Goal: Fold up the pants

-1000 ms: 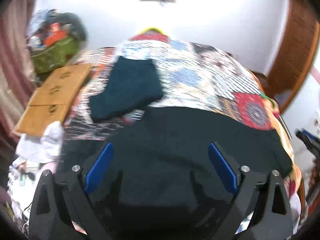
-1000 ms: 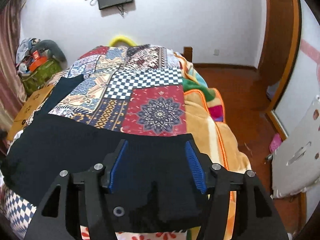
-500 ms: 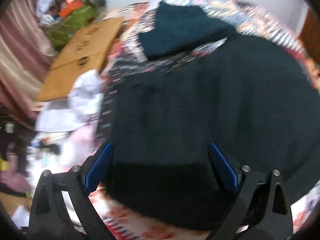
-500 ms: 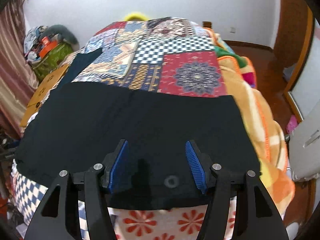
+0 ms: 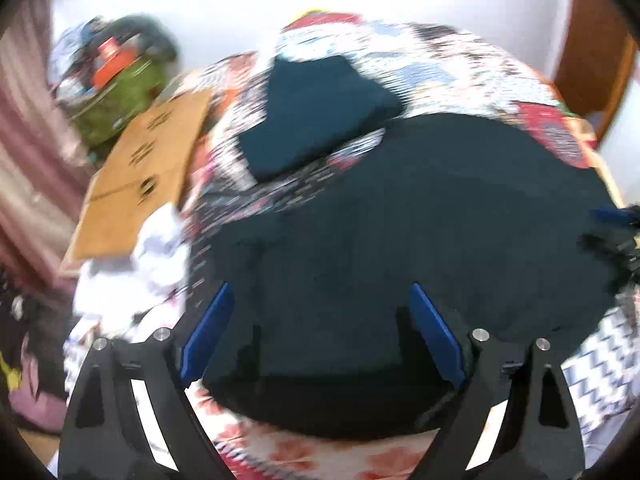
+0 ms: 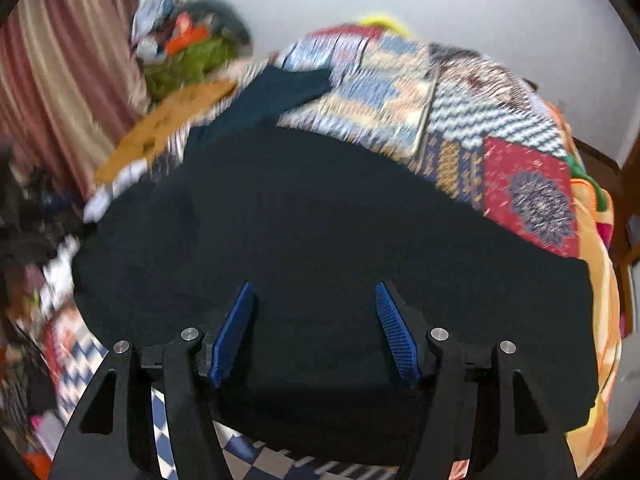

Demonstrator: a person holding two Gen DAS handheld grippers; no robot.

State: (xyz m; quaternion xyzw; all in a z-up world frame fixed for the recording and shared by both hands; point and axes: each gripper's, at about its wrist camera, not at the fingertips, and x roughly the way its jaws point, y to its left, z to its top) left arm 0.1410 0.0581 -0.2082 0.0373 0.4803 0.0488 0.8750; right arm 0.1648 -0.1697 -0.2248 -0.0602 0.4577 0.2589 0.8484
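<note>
Both grippers have swung lower over the black pants [image 6: 340, 220], spread flat along the bed's [image 6: 524, 200] near edge. Left gripper [image 5: 320, 332] is spread but narrowing, right gripper [image 6: 314, 328] widening; neither pinches cloth, so folding looks unfinished.

Pants [image 5: 400, 220] lie spread across the near end of the quilt [image 5: 460, 64]. Folded garment [image 5: 316, 112] sits on the quilt behind them, left side. Cardboard [image 5: 140, 172] lies left of the quilt.
</note>
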